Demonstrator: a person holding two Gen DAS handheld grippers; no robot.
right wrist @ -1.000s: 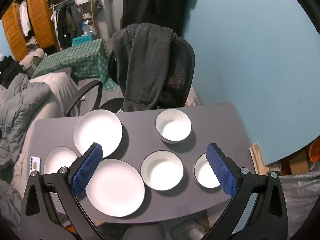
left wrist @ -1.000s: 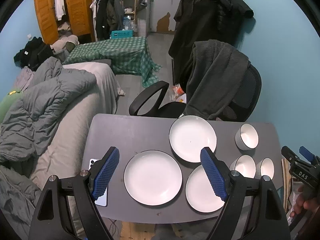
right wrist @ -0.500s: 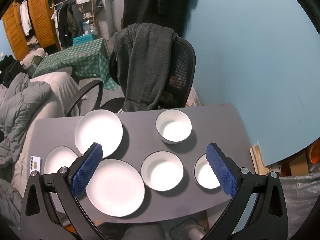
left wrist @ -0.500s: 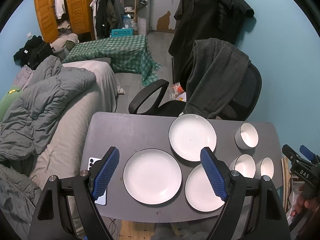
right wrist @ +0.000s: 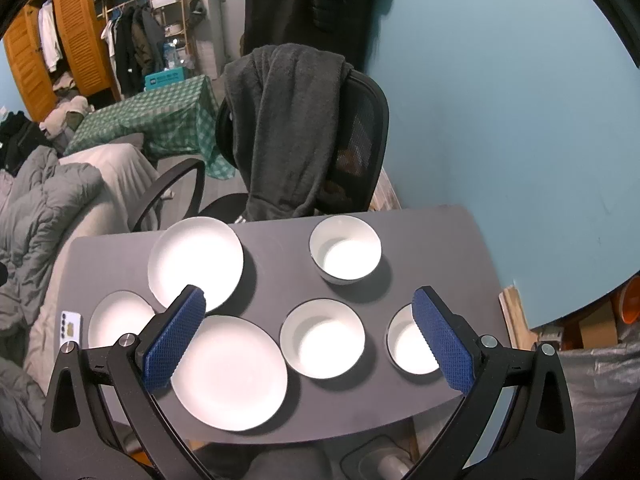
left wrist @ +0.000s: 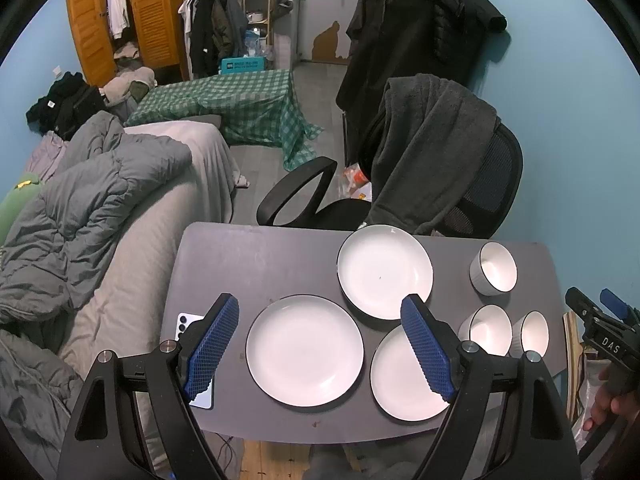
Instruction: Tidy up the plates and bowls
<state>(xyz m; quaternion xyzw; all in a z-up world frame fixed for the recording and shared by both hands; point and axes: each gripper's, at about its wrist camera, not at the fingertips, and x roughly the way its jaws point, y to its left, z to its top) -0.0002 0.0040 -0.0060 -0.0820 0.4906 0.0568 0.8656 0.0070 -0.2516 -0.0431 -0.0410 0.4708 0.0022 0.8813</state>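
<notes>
Three white plates lie on the grey table [left wrist: 260, 256]: one near left [left wrist: 304, 350], one near right [left wrist: 404, 376], one farther back [left wrist: 384, 272]. Three white bowls stand to their right: a far bowl [left wrist: 494, 268], a middle bowl [left wrist: 486, 330] and a small bowl [left wrist: 534, 332]. My left gripper [left wrist: 318, 304] hovers open above the near plates and holds nothing. My right gripper [right wrist: 310, 296] hovers open over the middle bowl [right wrist: 322, 344], with the small bowl [right wrist: 412, 344] under its right finger and the far bowl [right wrist: 345, 254] beyond. Its tip also shows as the right gripper [left wrist: 600, 320] at the table's right edge.
A white phone [left wrist: 192, 360] lies at the table's near left corner. An office chair [left wrist: 440, 176] draped with a dark garment stands behind the table. A bed with grey bedding [left wrist: 100, 208] is on the left. The blue wall [right wrist: 500, 120] runs close on the right.
</notes>
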